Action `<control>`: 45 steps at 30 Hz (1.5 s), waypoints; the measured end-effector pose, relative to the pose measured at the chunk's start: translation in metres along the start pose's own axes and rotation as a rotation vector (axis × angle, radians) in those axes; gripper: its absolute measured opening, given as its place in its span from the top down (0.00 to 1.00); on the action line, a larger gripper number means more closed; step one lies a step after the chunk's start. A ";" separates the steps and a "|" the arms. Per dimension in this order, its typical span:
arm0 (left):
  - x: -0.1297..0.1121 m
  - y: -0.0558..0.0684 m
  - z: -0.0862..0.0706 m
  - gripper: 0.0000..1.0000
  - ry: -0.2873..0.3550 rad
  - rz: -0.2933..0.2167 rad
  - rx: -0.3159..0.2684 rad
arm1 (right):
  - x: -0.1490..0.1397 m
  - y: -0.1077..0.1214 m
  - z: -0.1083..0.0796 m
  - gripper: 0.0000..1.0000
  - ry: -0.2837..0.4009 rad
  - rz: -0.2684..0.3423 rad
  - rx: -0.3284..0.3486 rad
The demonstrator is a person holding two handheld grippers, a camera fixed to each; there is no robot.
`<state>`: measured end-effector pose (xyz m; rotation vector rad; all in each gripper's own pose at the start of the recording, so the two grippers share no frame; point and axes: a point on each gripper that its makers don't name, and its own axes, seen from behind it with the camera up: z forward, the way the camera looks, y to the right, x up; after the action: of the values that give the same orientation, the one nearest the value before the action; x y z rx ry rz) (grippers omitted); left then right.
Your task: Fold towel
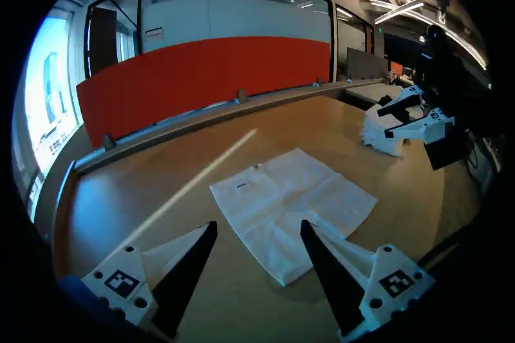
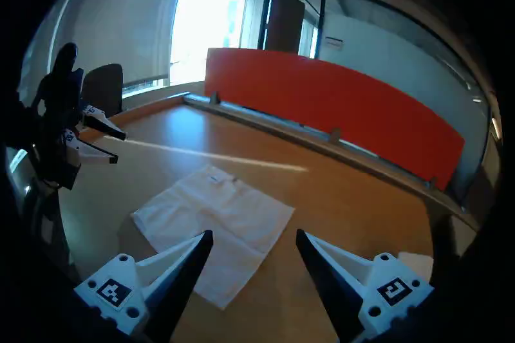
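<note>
2 fingers of the left gripper (image 1: 257, 224) stand wide apart in the left gripper view, grasping nothing. The towel (image 1: 293, 204) lies spread flat on the table (image 1: 129, 214) just ahead of them, white, creased, with a small tag near its far edge. Its near corner reaches between the fingertips; whether either tip touches the cloth I cannot tell. Far to the right, the right gripper (image 1: 388, 122) hangs with its jaws parted, beside a crumpled white pile (image 1: 380, 137) at the table's edge. A red partition (image 1: 206, 79) runs along the far side.

In the right gripper view, the right gripper (image 2: 254, 233) is also spread and empty. The towel (image 2: 219, 214) sits flat in front of it, its nearest corner between the 2 fingers. The left gripper (image 2: 120, 148) shows at the left, well apart from the towel, jaws open. Behind it are a chair (image 2: 103, 89) and a bright window (image 2: 206, 21). The partition (image 2: 335, 105) crosses the back.
</note>
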<state>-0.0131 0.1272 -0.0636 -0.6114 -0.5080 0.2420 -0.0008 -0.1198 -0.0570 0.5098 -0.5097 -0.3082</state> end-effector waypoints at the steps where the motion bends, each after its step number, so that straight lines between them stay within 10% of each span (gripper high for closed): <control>1: -0.005 0.002 0.002 0.04 -0.009 0.002 -0.004 | -0.005 -0.002 0.002 0.00 -0.008 -0.001 0.005; 24: -0.108 0.033 0.057 0.05 -0.208 0.070 -0.132 | -0.108 -0.039 0.045 0.00 -0.200 -0.040 0.097; 45: -0.144 0.053 0.074 0.04 -0.307 0.105 -0.183 | -0.157 -0.042 0.052 0.00 -0.297 -0.053 0.158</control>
<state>-0.1777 0.1538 -0.0982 -0.7852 -0.8011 0.3948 -0.1652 -0.1121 -0.1010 0.6358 -0.8140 -0.3990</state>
